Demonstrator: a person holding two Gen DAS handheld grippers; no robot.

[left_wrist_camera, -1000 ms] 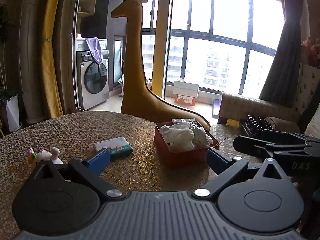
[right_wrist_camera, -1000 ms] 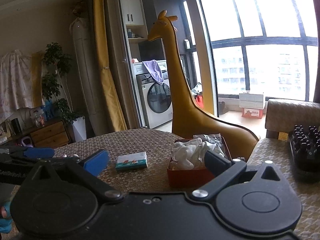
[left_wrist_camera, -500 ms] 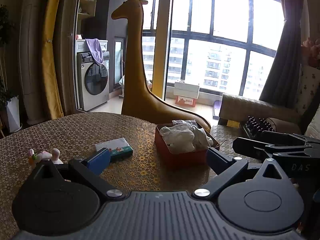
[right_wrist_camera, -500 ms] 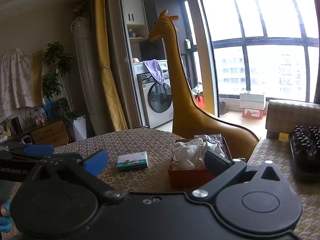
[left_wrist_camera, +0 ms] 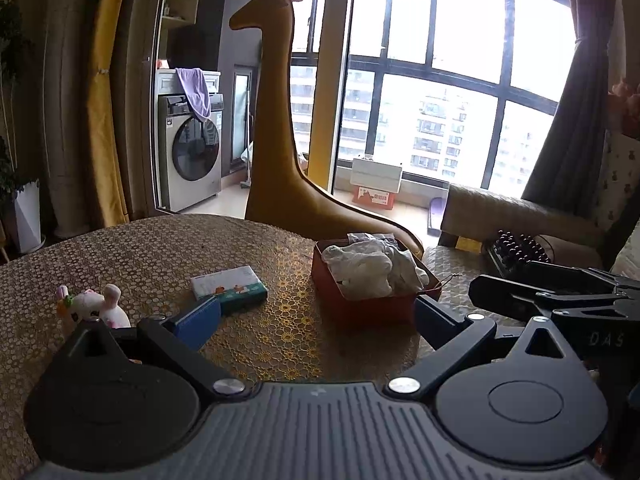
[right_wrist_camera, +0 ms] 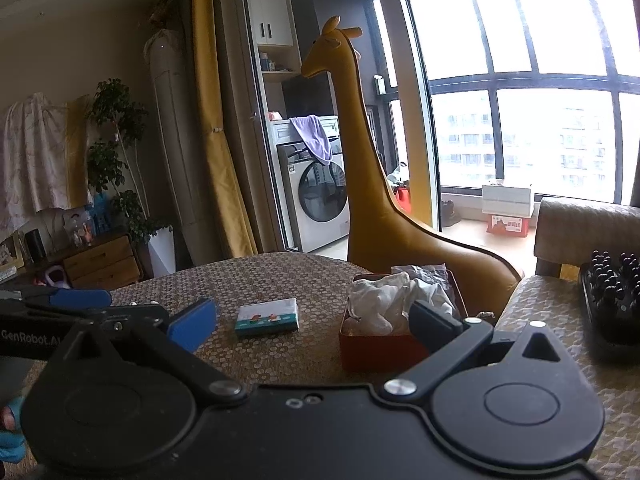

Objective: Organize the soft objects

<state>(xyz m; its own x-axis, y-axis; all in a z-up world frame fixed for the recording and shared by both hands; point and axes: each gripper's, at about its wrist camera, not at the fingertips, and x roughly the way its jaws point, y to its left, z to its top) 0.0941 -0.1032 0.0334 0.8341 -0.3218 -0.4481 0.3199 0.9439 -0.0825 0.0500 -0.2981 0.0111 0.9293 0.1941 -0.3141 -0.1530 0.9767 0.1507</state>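
the left hand-held gripper and right hand-held gripper both hover with fingers wide apart, holding nothing. ahead of them, near the tabletop far edge, a red box holds crumpled white cloths (heaped above its rim). a small plush toy lies toward the left edge, beside the left hand-held gripper.

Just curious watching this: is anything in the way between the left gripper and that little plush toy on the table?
Nothing visible. The plush toy lies just beyond the open left gripper, slightly left, with only bare tablecloth between.
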